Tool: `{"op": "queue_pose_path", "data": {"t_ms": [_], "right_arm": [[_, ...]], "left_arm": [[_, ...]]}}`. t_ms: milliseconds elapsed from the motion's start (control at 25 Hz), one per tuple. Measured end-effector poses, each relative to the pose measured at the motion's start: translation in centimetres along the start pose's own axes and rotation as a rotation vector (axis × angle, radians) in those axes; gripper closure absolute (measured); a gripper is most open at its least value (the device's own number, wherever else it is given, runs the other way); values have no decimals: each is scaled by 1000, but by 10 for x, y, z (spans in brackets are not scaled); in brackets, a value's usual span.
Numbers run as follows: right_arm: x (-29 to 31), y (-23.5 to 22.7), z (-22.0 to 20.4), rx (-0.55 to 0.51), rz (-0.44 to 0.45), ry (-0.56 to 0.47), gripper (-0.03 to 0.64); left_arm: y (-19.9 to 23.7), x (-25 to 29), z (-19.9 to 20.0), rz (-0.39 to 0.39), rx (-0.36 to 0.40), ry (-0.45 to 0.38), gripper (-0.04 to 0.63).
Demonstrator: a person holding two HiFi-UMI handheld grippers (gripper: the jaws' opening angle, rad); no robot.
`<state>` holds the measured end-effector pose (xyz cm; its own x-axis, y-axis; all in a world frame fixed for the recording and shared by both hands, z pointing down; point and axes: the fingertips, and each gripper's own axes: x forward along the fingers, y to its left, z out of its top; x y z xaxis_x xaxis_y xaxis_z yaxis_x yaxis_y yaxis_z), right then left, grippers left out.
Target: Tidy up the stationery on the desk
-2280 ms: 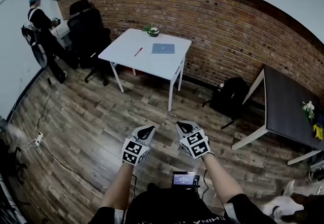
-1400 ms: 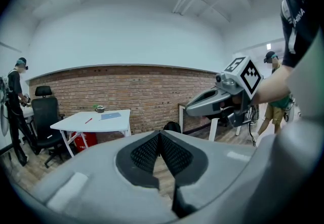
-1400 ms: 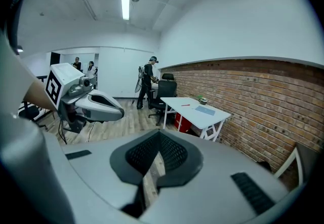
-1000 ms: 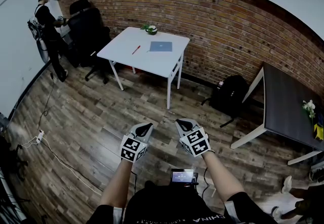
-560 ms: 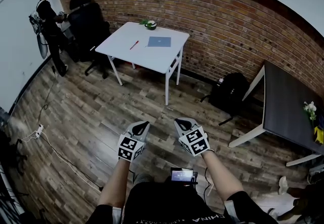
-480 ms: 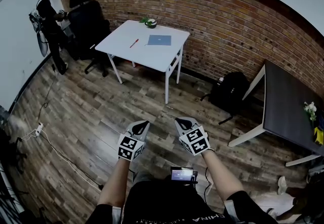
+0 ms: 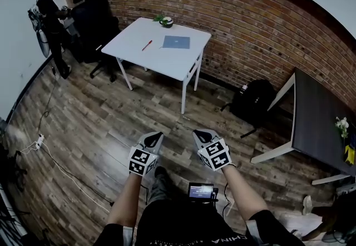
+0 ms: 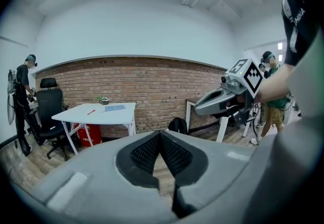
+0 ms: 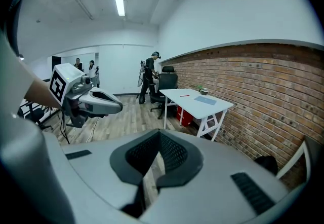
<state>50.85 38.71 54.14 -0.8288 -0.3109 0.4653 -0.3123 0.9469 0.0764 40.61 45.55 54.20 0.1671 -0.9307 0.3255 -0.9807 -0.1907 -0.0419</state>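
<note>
A white desk point(image 7: 161, 50) stands far ahead by the brick wall. On it lie a red pen point(image 7: 147, 45) and a blue notebook point(image 7: 176, 42), with a small potted plant point(image 7: 166, 21) at its back edge. My left gripper point(image 7: 154, 139) and right gripper point(image 7: 201, 137) are held side by side over the wooden floor, well short of the desk. Both are shut with nothing between the pads. The left gripper view shows the desk point(image 8: 96, 112), pen point(image 8: 90, 112) and notebook point(image 8: 115, 108) in the distance. The right gripper view shows the same desk point(image 9: 200, 102).
A person point(image 7: 47, 3) stands at the far left beside a black office chair point(image 7: 92, 19). A black backpack point(image 7: 253, 103) leans near the wall. A dark table point(image 7: 325, 119) stands at the right. A cable and power strip point(image 7: 39, 142) lie on the floor.
My view has shifted slightly toward the desk and a shoe now shows below the grippers. The person at the far left has moved a little. Both grippers stay shut.
</note>
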Motion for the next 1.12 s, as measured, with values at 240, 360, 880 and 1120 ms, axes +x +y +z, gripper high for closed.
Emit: {"op": "queue_pose_path", "data": {"t_ms": [240,360,880,1120], "right_arm": [[55,-21,29,5,-19,19,607],[82,-32,49,13,-33,22,607],[181,-52,107,47,-93,37,607],[207,-55,116,54,-100,53,607]], "left_arm": [[61,31,5,-23,-14,-2,589],[94,46,15,-38,-14,-7,589],[211,80,24,-97,-5,-5,589],[236,89,20,-116,-14,2,589]]}}
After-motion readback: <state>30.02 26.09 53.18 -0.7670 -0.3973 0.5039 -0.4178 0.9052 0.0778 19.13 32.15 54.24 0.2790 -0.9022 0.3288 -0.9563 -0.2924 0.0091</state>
